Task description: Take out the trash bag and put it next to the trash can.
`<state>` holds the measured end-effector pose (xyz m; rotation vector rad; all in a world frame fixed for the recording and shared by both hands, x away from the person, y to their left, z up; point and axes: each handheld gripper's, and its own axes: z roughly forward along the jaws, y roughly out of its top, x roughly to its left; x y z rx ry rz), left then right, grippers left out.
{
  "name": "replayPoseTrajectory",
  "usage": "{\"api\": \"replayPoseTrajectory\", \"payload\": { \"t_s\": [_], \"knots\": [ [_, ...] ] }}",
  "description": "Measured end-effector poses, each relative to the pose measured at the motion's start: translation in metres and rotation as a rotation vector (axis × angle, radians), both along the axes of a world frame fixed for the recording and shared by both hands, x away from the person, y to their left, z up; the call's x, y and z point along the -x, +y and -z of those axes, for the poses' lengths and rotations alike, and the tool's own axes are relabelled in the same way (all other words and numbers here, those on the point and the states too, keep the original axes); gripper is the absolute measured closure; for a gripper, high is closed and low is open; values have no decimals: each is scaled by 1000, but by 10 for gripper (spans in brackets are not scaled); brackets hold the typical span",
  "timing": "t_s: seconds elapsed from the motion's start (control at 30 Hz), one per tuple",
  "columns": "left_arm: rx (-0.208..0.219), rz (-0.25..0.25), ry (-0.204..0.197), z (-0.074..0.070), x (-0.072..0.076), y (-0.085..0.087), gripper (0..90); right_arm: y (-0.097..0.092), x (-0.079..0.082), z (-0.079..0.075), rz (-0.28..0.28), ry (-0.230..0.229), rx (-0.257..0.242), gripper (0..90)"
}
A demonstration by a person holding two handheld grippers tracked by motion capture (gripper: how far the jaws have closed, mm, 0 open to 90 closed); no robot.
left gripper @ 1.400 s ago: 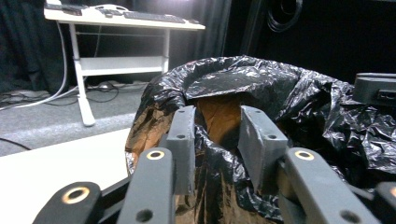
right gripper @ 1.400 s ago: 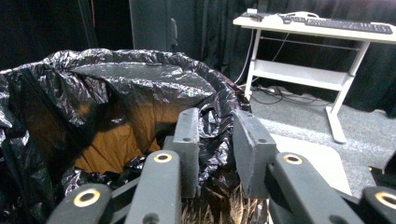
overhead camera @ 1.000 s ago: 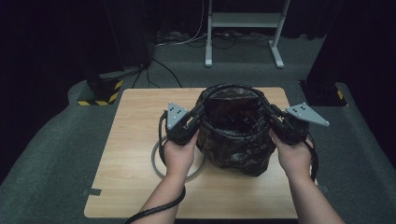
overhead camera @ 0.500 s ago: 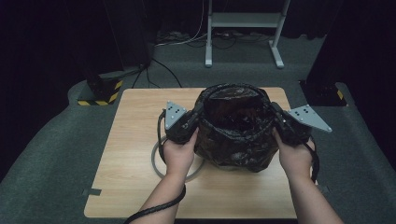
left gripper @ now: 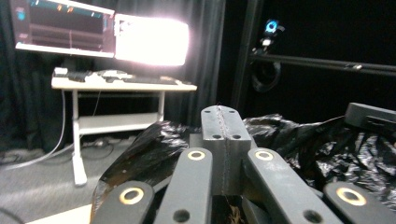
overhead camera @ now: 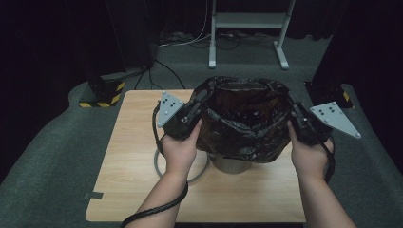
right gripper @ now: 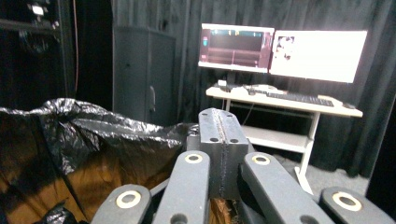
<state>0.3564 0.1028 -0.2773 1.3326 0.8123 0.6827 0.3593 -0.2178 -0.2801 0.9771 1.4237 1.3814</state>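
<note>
Both grippers grip the black bin bag [overhead camera: 242, 121] by its rim, the left gripper [overhead camera: 196, 108] with jaws clenched on the left edge and the right gripper [overhead camera: 295, 110] clenched on the right edge, so the bag hangs open-mouthed between them above the small grey bin [overhead camera: 231, 165] on the worktop [overhead camera: 138, 142]. Judging by the bag's bottom just over the bin's top, the step in hand is lifting the liner out. Next, I judge, both hands must rise evenly so the bag clears the bin without tearing.
</note>
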Motion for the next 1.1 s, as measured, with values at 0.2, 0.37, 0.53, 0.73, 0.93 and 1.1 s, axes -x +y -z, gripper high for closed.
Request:
{"api": "replayPoseTrajectory", "payload": {
  "t_s": [0.2, 0.37, 0.53, 0.73, 0.93, 1.1],
  "knots": [
    [-2, 29, 24, 11, 5, 1, 900, 7, 11, 1, -37, -17, -29, 900],
    [-11, 36, 77, 25, 1, 4, 900, 19, 15, 8, -64, -8, -32, 900],
    [-22, 52, 104, 32, 0, 5, 900, 39, 19, 14, -111, -10, -31, 900],
    [-29, 80, 132, 36, -2, 6, 900, 73, 24, 19, -202, 7, -40, 900],
    [-33, 89, 145, 35, -1, 8, 899, 107, 30, 20, -280, 1, -29, 900],
    [-30, 95, 153, 33, -1, 12, 899, 128, 35, 22, -332, -5, -29, 900]
  ]
}}
